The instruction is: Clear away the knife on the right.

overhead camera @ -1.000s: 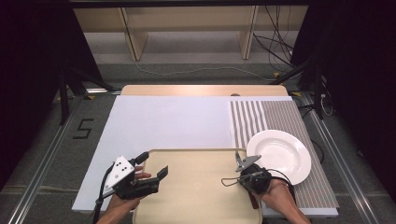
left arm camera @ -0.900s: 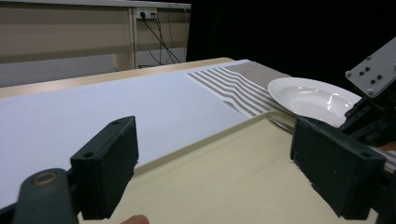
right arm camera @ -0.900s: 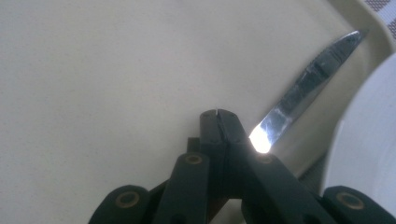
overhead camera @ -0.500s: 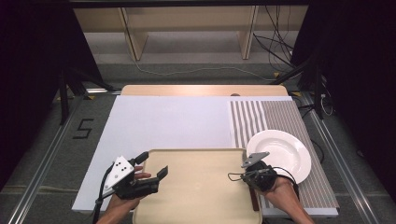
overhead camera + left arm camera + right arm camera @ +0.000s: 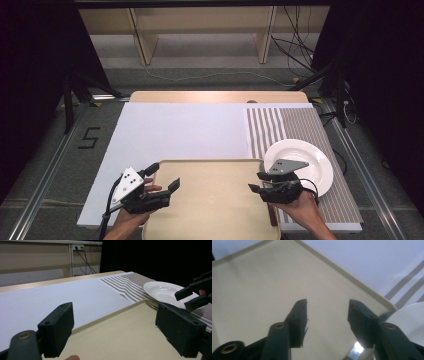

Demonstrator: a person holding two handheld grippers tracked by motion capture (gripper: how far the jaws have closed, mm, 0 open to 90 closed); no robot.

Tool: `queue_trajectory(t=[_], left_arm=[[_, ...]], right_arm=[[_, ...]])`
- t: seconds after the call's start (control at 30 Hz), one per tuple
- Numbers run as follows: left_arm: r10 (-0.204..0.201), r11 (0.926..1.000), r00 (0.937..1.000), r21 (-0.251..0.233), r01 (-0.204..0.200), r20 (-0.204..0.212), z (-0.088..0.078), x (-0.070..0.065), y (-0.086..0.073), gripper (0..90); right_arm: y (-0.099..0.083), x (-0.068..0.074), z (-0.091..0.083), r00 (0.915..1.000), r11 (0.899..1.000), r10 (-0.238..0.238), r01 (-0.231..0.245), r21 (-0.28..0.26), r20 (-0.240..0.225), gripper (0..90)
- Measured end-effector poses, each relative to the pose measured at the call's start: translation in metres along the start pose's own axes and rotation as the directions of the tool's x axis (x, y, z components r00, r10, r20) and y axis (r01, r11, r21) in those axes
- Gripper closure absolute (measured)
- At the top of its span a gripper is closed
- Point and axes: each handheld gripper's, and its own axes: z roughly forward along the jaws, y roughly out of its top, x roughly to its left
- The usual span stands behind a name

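Two grippers show in the high view over a beige tray point(image 5: 210, 200) at the table's near edge: the left gripper point(image 5: 167, 177) hangs over the tray's left rim with its jaws set wide and nothing between them, while the right gripper point(image 5: 257, 182) stands at the tray's right rim, jaws partly apart after just opening, empty. Just beside the right gripper a round white plate point(image 5: 305, 162) rests on a striped cloth point(image 5: 295, 125), and a pale sheet point(image 5: 185, 130) covers the rest of the wooden table point(image 5: 220, 96). From the left gripper view, the left gripper point(image 5: 115, 322) spreads its blocky black jaws over the smooth tray point(image 5: 120, 337), whose raised lip borders the sheet; the glossy plate point(image 5: 162, 290) lies beyond. From the right gripper view, the right gripper point(image 5: 328, 307) holds its jaws apart above the tray point(image 5: 257, 285), the plate's rim point(image 5: 412, 315) at the right, and something shiny, too blurred to identify, sits low beside the right jaw.
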Motion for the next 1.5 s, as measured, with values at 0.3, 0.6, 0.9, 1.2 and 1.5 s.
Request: queue_trajectory(t=[0.3,0.6,0.9,1.2,1.5], left_arm=[[0.001,1.0000,1.0000,0.001,-0.001,0.001,0.000,0.000,0.000,14.9],[0.000,1.0000,1.0000,0.001,0.000,0.001,0.000,0.000,0.000,14.9],[0.001,1.0000,1.0000,0.001,-0.001,0.003,0.000,0.000,0.000,14.9],[-0.002,1.0000,1.0000,0.001,0.002,0.005,-0.001,0.001,0.000,15.0],[0.002,1.0000,0.9999,0.007,-0.002,0.014,-0.001,0.000,0.000,14.9]], right_arm=[[0.004,0.008,-0.009,0.9996,0.993,0.005,-0.009,-0.118,-0.029,37.0],[0.004,0.007,-0.015,0.9965,0.981,0.051,-0.062,-0.183,-0.066,30.8],[0.001,0.006,-0.024,0.9953,0.969,0.068,-0.083,-0.234,-0.069,23.4],[-0.004,0.001,-0.034,0.9920,0.955,0.114,-0.124,-0.269,-0.055,18.9],[-0.013,0.000,-0.047,0.9890,0.936,0.139,-0.148,-0.321,-0.049,17.3]])
